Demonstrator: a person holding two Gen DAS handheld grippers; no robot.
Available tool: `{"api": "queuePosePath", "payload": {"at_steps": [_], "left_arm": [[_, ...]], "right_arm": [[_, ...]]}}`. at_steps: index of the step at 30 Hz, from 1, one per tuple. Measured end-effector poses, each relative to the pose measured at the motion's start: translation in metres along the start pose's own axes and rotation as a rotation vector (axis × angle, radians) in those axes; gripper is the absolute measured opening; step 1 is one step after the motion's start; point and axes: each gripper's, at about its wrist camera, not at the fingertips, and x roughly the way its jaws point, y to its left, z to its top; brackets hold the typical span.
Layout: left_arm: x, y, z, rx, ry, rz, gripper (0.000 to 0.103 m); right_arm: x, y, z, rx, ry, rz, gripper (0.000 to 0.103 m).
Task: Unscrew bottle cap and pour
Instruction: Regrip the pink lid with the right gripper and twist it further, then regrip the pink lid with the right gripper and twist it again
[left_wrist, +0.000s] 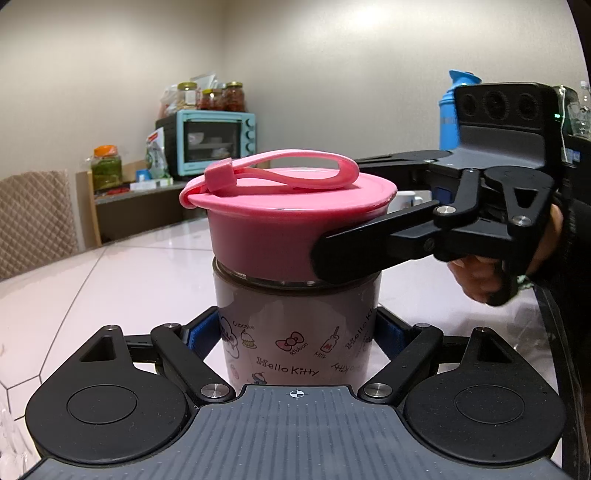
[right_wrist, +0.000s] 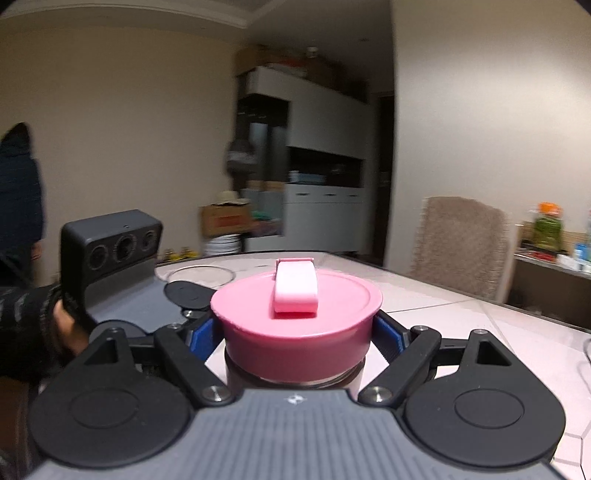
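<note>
A squat glass bottle printed with Hello Kitty cartoons (left_wrist: 295, 332) stands upright on the glossy white tiled table (left_wrist: 92, 288), at the centre of the left wrist view. The left tongs (left_wrist: 299, 334) are clenched on its body, blue pads pressed to both sides. Its wide pink plastic cap with a looped carry strap (left_wrist: 288, 218) is still seated on top. The right tongs (right_wrist: 297, 332), reaching in from the right of that view, are clamped around the cap's rim. A turquoise toaster oven (left_wrist: 218, 142) sits on a shelf at the upper left
</note>
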Motion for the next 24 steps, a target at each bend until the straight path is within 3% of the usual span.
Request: {"api": "queuePosePath", "payload": {"at_steps": [7, 8, 9, 24], "left_arm": [[0.001, 0.000, 0.001, 0.000, 0.000, 0.000, 0.090], [0.001, 0.000, 0.001, 0.000, 0.000, 0.000, 0.090], [0.001, -0.001, 0.001, 0.000, 0.000, 0.000, 0.090], [0.001, -0.001, 0.001, 0.000, 0.000, -0.001, 0.090]], "right_arm": [[-0.001, 0.000, 0.005, 0.011, -0.001, 0.007, 0.086], [-0.001, 0.000, 0.006, 0.016, 0.000, 0.003, 0.091], [-0.001, 0.003, 0.007, 0.022, 0.008, -0.018, 0.098], [-0.003, 0.067, 0.000, 0.092, 0.005, -0.404, 0.101]]}}
